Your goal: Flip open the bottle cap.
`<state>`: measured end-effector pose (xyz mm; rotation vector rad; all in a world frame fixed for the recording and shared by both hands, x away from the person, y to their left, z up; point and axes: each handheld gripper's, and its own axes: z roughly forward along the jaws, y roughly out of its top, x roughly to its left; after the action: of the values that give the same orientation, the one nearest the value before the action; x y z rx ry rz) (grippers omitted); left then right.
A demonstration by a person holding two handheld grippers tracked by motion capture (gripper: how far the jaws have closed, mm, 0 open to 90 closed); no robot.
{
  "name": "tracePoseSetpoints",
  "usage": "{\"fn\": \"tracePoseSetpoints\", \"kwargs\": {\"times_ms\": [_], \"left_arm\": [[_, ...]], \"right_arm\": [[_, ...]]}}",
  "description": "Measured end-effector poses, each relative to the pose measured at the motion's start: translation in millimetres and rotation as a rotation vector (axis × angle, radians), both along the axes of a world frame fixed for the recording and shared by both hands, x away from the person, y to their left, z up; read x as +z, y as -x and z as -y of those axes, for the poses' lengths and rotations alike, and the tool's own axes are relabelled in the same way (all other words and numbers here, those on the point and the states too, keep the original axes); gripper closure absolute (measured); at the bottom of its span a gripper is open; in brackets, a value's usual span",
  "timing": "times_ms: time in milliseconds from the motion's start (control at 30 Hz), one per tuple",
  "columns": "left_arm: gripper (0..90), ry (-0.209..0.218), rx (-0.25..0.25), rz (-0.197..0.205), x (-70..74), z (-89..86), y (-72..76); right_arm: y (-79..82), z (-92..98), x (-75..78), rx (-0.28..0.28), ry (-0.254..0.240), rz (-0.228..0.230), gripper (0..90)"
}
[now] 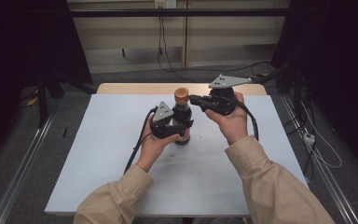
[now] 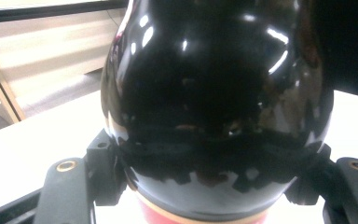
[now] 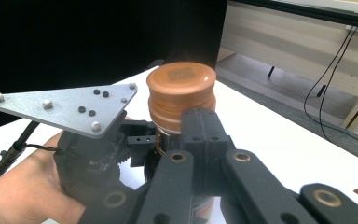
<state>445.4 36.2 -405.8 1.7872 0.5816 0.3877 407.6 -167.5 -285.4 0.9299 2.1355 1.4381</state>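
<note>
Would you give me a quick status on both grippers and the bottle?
Left gripper shut on the dark bottle, upright on table. Right gripper shut, beside the brown cap. Nothing in the way.

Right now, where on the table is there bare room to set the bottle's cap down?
The white tabletop lies bare left of the left gripper, and along the near edge between the sleeves. It is crowded mid-table around the bottle, where the right gripper meets the cap.
</note>
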Motion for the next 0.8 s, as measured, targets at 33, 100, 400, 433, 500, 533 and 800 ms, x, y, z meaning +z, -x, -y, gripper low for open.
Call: {"fn": "tracePoseSetpoints", "kwargs": {"times_ms": [33,100,400,433,500,533,800], "left_arm": [[30.5,0.0,0.0,0.0,0.0,0.0,0.0],[30.5,-0.001,0.0,0.0,0.1,0.1,0.1],[30.6,-0.001,-0.001,0.0,0.0,0.1,0.2],[30.6,0.0,0.0,0.0,-0.1,0.1,0.2],[30.6,0.0,0.0,-0.002,-0.1,-0.2,0.0],[30.6,0.002,0.002,-0.004,-0.2,-0.2,0.0],[30.7,-0.001,-0.002,-0.002,-0.1,-0.8,-0.5]], "right_arm": [[-0.3,-0.1,-0.5,-0.003,0.0,-0.001,90.0],[-1.0,-0.1,-1.3,-0.002,0.005,-0.003,90.0],[-2.9,-0.1,-0.9,0.006,-0.005,-0.012,90.0],[-3.0,-0.1,-0.7,0.006,-0.008,-0.011,90.0],[-3.1,-0.5,-0.3,0.007,-0.006,-0.01,90.0],[-3.3,-0.9,-0.3,0.006,-0.006,-0.01,90.0],[-4.9,-3.0,5.0,0.014,0.004,-0.01,90.0]]}}
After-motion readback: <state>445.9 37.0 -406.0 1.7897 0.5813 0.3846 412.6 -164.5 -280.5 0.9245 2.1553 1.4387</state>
